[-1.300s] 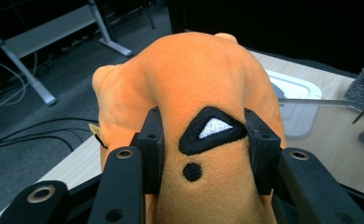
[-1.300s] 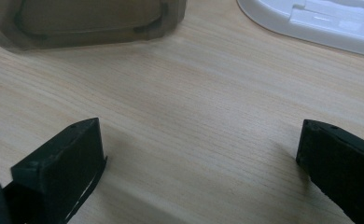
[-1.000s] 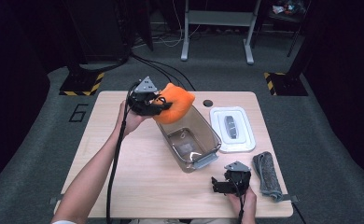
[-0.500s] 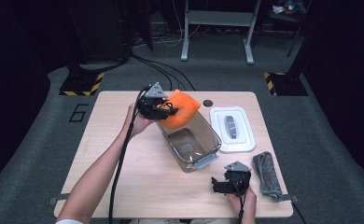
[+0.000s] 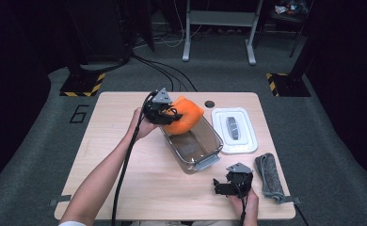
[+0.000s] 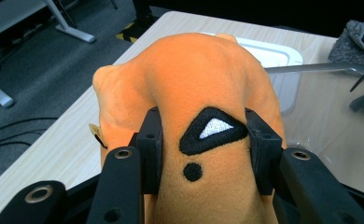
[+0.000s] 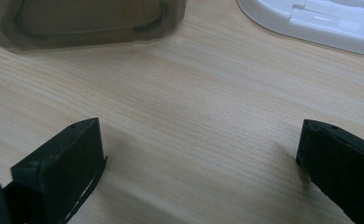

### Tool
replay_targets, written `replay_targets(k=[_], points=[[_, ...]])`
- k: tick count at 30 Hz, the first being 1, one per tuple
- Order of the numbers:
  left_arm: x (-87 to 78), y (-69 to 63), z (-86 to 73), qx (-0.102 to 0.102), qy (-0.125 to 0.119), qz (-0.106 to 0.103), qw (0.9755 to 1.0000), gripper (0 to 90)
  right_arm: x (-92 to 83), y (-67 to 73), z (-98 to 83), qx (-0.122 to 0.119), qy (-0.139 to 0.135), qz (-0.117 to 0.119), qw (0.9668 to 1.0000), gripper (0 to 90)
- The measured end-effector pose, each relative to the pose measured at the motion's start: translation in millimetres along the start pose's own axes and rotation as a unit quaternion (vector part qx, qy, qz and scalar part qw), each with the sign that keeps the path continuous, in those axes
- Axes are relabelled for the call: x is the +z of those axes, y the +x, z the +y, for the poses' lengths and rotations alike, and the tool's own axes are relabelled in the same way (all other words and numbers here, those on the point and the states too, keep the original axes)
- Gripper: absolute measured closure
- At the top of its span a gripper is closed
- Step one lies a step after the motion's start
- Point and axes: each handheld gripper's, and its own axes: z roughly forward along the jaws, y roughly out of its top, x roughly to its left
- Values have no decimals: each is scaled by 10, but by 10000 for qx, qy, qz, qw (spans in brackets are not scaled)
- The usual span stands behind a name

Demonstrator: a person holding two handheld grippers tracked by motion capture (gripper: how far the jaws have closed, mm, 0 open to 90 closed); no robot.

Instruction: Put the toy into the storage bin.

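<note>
The orange plush toy [image 6: 203,93] hides the clear container's [image 5: 205,141] far end.

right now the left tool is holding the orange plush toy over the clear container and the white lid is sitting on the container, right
Not quite. The left tool does hold the orange plush toy over the clear container, but the white lid lies on the table beside the container, not on it. The high view shows this.

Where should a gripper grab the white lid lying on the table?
Probably by the raised grey handle in the middle of the white lid, coming straight down from above. The lid lies flat on the table, so its thin edges give little to pinch, while the handle sticks up between two jaws.
</note>
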Motion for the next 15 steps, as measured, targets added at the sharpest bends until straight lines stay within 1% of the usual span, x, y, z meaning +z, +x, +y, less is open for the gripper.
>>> replay_targets(k=[1, 2, 3, 5, 7, 8, 11, 13, 14, 15], points=[[2, 5, 1, 3, 30, -38, 10000, 579, 0, 0, 0, -1, -1, -1, 10000, 0], [16, -8, -3, -43, 13, -31, 10000, 579, 0, 0, 0, -2, 0, 1, 10000, 0], [29, -7, -3, 11, 15, -20, 10000, 579, 0, 1, 0, -8, -3, -4, 10000, 0], [38, -9, -3, 25, 79, -69, 9999, 576, 0, 0, 0, -8, -3, -3, 10000, 0], [54, -15, -8, 13, 64, -73, 10000, 573, 0, -1, -1, -11, -3, -2, 10000, 0], [58, -15, -11, 16, 87, -109, 9999, 573, 0, -1, -1, -11, -3, -2, 10000, 0], [90, -27, -37, 52, 127, -111, 9998, 571, -1, 2, -1, -13, -5, -9, 10000, 0], [114, -37, -56, 12, 148, -134, 9998, 568, -1, 2, -1, -19, -8, -10, 10000, 0], [118, -33, -61, 65, 209, -154, 9996, 568, -1, 2, -1, -20, -9, -11, 10000, 0], [131, -38, -68, 51, 188, -153, 9997, 567, -1, 3, -1, -21, -10, -14, 10000, 0]])
